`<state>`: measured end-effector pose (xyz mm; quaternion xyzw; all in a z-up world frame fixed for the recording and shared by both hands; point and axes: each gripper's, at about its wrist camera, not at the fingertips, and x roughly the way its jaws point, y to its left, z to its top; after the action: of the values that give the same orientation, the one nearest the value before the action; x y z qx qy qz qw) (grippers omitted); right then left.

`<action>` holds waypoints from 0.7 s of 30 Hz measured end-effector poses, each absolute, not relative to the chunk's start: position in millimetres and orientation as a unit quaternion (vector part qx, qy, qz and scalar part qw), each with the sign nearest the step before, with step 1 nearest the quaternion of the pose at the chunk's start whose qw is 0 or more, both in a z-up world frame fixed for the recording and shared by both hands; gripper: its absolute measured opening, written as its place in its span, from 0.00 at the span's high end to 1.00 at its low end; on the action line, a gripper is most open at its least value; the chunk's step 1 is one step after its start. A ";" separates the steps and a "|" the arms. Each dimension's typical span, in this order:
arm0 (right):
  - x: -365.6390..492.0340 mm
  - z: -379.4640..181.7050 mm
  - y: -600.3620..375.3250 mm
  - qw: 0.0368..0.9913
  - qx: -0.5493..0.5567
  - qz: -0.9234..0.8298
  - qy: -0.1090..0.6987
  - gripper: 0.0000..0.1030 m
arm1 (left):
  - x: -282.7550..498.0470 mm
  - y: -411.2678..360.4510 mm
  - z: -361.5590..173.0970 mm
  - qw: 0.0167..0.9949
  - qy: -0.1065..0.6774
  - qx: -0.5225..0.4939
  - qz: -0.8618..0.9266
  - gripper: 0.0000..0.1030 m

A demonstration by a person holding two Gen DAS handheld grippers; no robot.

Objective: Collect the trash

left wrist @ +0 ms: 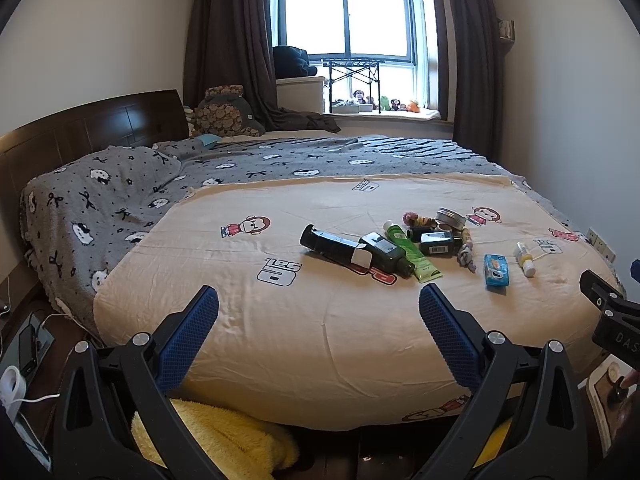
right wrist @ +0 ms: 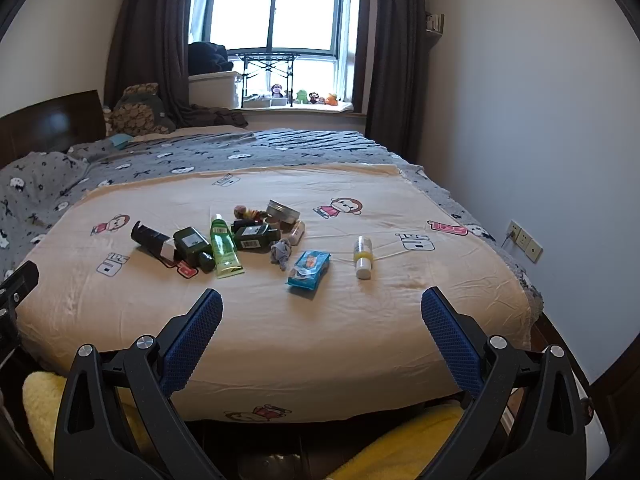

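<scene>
Blue-padded fingers (left wrist: 206,312) of the left gripper (left wrist: 318,308) stand spread wide with nothing between them, held level over the near edge of the bed (left wrist: 280,340) and aimed toward the window (left wrist: 344,20). The right gripper (right wrist: 322,312) is posed the same way, its fingers (right wrist: 438,316) wide apart and empty, hovering above the foot of the cream sheet; its black frame shows at the right edge of the left wrist view.

All the trash lies in a loose cluster on the sheet, well ahead of both grippers. A black box (right wrist: 150,240) lies on its side at the left end, touching a dark green bottle (right wrist: 194,248). Just beside that lies a green tube (right wrist: 224,248), cap pointing away, with a second dark bottle (right wrist: 256,237) next to it. Behind these sits a tilted round tin (right wrist: 282,211). A grey crumpled rag (right wrist: 281,251) lies in front of the second bottle, a blue wipes pack (right wrist: 309,269) near it, and a small white-and-yellow bottle (right wrist: 362,257) lies apart at the right
</scene>
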<state>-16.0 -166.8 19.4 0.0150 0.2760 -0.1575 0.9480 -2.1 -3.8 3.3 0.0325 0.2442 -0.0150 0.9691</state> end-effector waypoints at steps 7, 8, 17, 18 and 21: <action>-15.3 18.9 -166.6 0.948 0.014 -0.157 0.276 0.03 | -2.2 -4.7 6.2 0.970 0.242 0.032 -0.015 0.08; -15.2 18.9 -166.5 0.948 0.014 -0.157 0.276 0.03 | -1.8 -4.4 6.8 0.970 0.242 0.031 -0.015 0.08; -14.9 18.6 -165.2 0.949 0.014 -0.156 0.275 0.03 | 1.6 -2.7 9.2 0.969 0.243 0.031 -0.011 0.08; -14.9 18.6 -165.2 0.949 0.014 -0.156 0.275 0.03 | 1.3 -2.0 8.9 0.970 0.243 0.030 -0.011 0.08; -14.9 19.0 -164.7 0.948 0.015 -0.157 0.275 0.03 | 0.6 -1.1 9.6 0.970 0.241 0.029 -0.012 0.08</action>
<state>-14.9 -164.7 19.0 0.0149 0.2750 -0.1566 0.9485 0.6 -1.1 9.6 0.0288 0.2407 -0.0121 0.9701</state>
